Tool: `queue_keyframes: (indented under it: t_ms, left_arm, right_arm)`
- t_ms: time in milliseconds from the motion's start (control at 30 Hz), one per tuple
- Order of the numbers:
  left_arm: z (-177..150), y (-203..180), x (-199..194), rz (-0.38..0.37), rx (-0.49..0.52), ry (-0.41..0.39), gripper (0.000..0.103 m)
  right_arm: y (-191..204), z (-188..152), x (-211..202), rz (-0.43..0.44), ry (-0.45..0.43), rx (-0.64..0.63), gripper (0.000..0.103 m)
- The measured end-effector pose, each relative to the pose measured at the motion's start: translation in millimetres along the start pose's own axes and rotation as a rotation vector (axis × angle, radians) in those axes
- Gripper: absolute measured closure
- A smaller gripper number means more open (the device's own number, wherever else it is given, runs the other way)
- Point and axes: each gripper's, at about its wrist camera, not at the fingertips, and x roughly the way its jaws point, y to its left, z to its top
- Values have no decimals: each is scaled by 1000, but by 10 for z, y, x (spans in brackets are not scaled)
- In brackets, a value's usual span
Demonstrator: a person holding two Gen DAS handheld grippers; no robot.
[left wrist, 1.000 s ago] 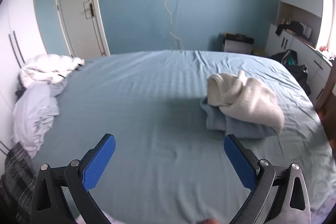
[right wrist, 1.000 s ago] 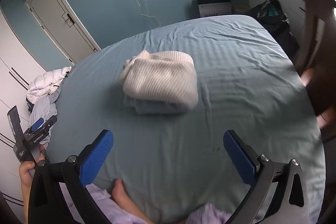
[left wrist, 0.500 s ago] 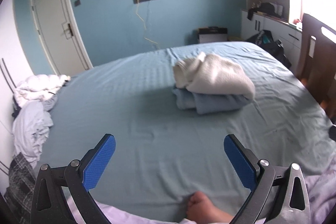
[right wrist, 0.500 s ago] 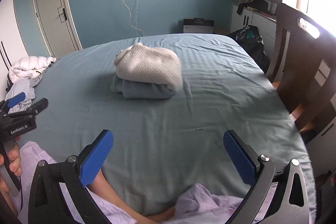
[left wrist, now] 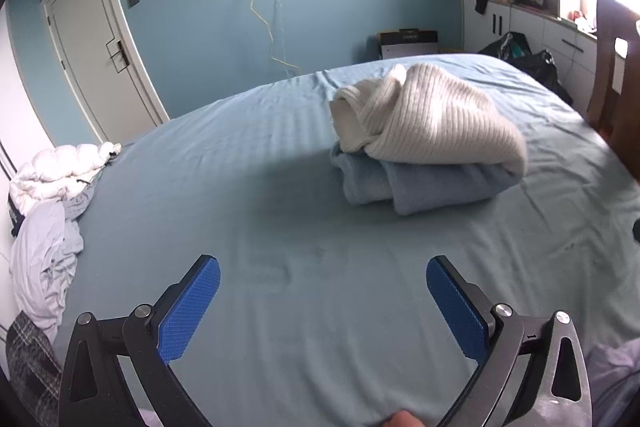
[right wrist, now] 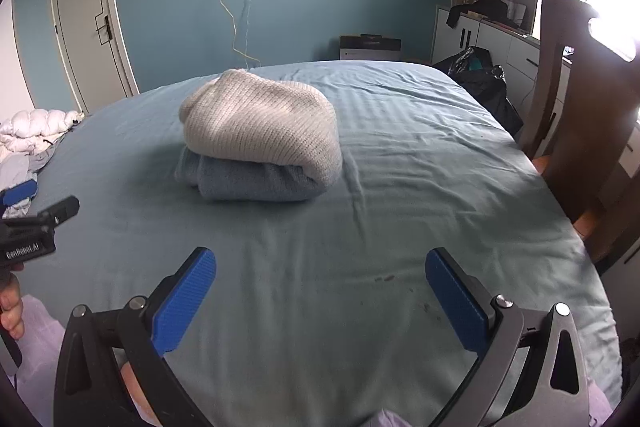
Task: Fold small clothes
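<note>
Both sets of blue-padded fingers are spread wide with nothing in them — left gripper [left wrist: 323,287] and right gripper [right wrist: 321,275] hover over the light blue bed sheet [right wrist: 400,211]. Further out, mid-bed, the folded cream ribbed knit sweater [right wrist: 260,123] sits on top of a folded pale blue garment [right wrist: 248,181]. A pile of rumpled white clothes [left wrist: 56,171] sits at the far left edge.

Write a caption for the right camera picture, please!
Open right gripper faces a cream sweater stacked on a folded blue garment on the bed.
</note>
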Motion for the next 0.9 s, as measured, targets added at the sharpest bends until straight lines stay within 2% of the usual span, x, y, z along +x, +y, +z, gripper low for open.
queue_keyframes:
  t_ms: [133, 333, 567, 900]
  left_arm:
    - [-71, 7, 155, -19, 0, 15, 0]
    - [-139, 0, 290, -24, 6, 52, 0]
    - [-161, 15, 203, -33, 4, 33, 0]
    - [-144, 97, 83, -44, -27, -3, 0]
  right_arm:
    - [-66, -61, 54, -34, -59, 32, 1]
    - [-69, -72, 91, 24, -70, 47, 0]
    - [-54, -106, 104, 43, -40, 47, 1]
    - [33, -146, 81, 19, -36, 9, 1]
